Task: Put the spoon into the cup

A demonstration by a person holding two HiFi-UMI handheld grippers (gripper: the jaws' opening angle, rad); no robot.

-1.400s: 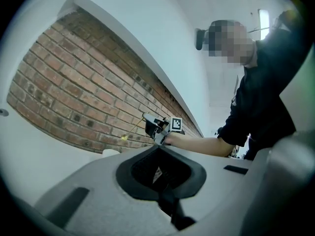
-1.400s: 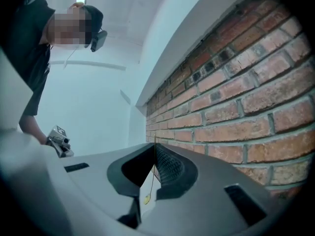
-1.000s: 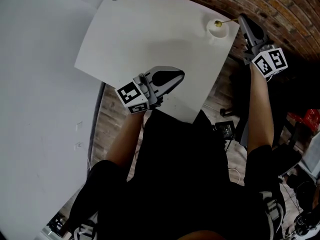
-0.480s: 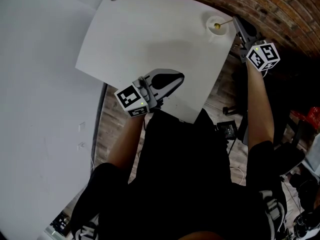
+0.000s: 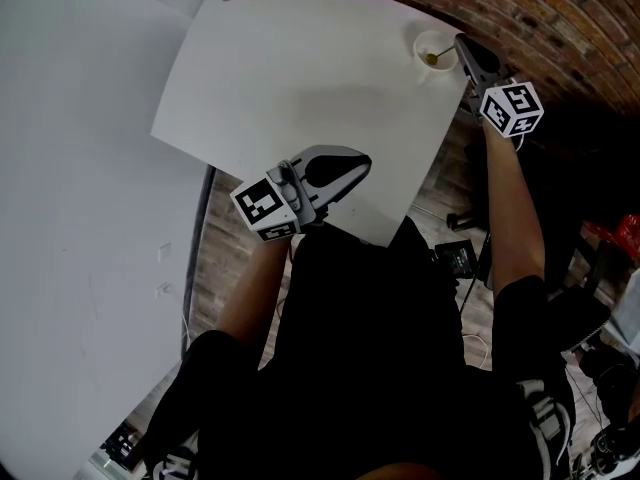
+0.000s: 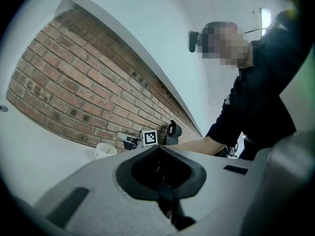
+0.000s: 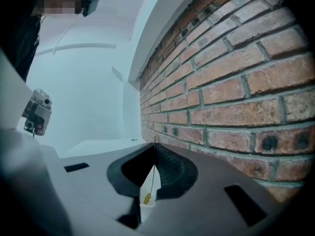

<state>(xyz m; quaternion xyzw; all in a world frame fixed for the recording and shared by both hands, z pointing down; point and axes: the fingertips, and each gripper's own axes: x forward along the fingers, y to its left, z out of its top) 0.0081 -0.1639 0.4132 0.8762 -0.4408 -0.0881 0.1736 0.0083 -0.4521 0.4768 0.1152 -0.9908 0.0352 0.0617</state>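
While the right claw pinches shut on the top of the spoon, the thin handle hangs straight down from between its jaws. The small oval bowl of the spoon sits inside the cup directly below. Seen from the head view, the cup stands at the far right corner of the counter, next to the brick wall. The left claw rests at the counter's near edge, well apart from the cup, with its jaws closed together on nothing.

One spoon, one cup and two claws are in view. The spoon is slender and gold-coloured. The cup is round, white and smooth. The counter is flat, plain white. The claws are grey, with dark ribbed pads.
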